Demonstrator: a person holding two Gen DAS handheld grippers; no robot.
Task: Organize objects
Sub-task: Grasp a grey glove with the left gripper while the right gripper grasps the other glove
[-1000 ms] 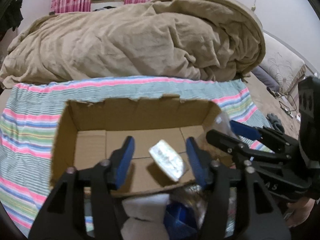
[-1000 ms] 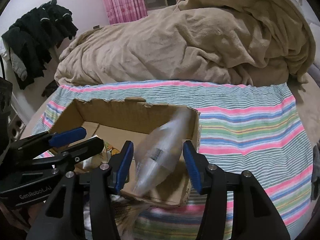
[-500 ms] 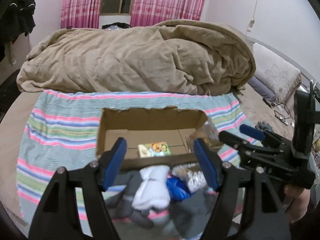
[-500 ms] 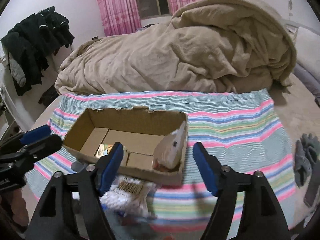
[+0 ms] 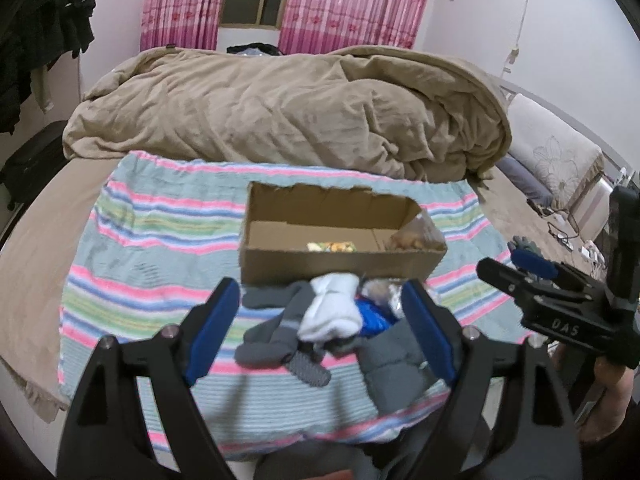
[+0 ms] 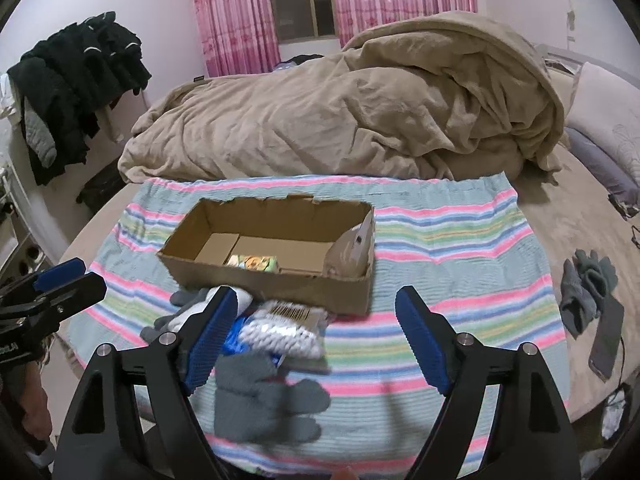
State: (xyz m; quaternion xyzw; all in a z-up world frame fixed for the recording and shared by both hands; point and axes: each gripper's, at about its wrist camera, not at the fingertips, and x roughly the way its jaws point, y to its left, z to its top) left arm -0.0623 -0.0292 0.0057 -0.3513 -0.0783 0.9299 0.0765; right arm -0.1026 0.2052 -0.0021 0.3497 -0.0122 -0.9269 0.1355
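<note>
An open cardboard box (image 5: 340, 266) (image 6: 272, 280) sits on a striped towel (image 5: 160, 240) (image 6: 460, 248) on the bed. Inside lie a small colourful packet (image 5: 331, 246) (image 6: 252, 262) and, at the right end, a clear brownish bag (image 5: 416, 234) (image 6: 348, 252). In front of the box is a pile: grey gloves (image 5: 272, 336) (image 6: 264, 400), white socks (image 5: 332, 312), a blue item (image 5: 372, 320) and a white beaded packet (image 6: 280, 328). My left gripper (image 5: 324, 328) and right gripper (image 6: 316, 340) hang above the pile, jaws opening, nothing between them.
A bunched tan duvet (image 5: 280, 108) (image 6: 360, 112) covers the far half of the bed. Grey gloves (image 6: 584, 288) and a phone (image 6: 608, 340) lie right of the towel. Dark clothes (image 6: 76, 92) hang at the left wall, and pink curtains (image 5: 352, 4) frame a window.
Both grippers let go of their items, the packet and the clear bag, which now lie in the box. Both pulled back and up from the box, jaws widening.
</note>
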